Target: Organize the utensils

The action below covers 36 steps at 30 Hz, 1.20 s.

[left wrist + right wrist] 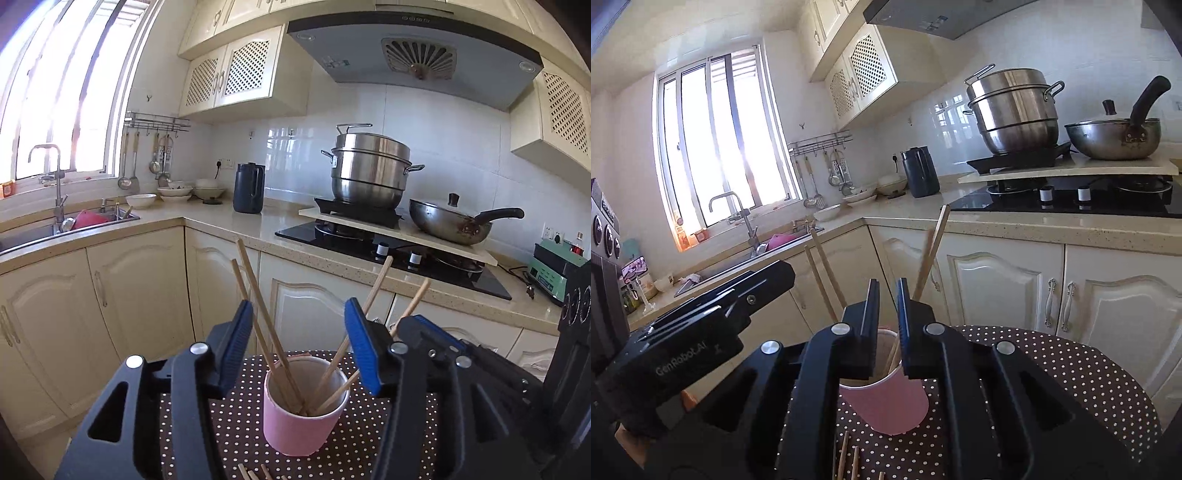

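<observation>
1. Lower centre of frame: pink cup, four chopsticks upright inside.
2. Chopsticks: light, stiff, slippery; grip mid-shaft.
3. My left gripper: jaws apart, empty.
4. My right gripper: narrowly parted, empty.

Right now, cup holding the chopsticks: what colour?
Pink cup, white inside; clearest in left wrist view.

Daylight floods in through the window, which you see blown out to white glare. Both views stay sharp but bend strongly at the edges, with dark corners.
</observation>
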Each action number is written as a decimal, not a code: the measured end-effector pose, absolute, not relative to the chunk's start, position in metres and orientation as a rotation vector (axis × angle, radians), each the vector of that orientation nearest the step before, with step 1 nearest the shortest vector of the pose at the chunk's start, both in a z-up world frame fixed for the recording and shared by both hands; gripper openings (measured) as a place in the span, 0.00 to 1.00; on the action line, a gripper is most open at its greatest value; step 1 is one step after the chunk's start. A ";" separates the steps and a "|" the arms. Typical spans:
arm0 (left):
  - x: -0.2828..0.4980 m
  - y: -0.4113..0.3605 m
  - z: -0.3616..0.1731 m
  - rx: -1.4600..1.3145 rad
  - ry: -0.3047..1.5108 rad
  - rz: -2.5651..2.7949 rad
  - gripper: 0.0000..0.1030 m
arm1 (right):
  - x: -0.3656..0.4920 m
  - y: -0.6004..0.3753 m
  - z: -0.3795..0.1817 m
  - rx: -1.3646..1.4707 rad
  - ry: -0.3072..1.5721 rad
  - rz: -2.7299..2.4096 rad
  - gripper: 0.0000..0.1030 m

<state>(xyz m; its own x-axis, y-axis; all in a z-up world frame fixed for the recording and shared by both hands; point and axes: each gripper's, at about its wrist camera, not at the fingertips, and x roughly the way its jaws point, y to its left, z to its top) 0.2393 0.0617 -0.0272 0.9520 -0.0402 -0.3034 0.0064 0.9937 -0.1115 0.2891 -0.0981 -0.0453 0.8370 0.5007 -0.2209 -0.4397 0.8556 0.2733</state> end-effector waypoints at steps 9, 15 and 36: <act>0.198 0.056 -0.006 -0.085 0.274 -0.028 0.54 | 0.250 -0.113 -0.027 0.207 0.249 0.474 0.46; 0.175 0.047 -0.005 -0.080 0.286 -0.033 0.55 | 0.223 -0.125 -0.020 0.191 0.244 0.456 0.46; 0.158 0.055 -0.091 -0.136 0.768 -0.098 0.54 | 0.200 -0.108 -0.092 0.029 0.708 0.486 0.48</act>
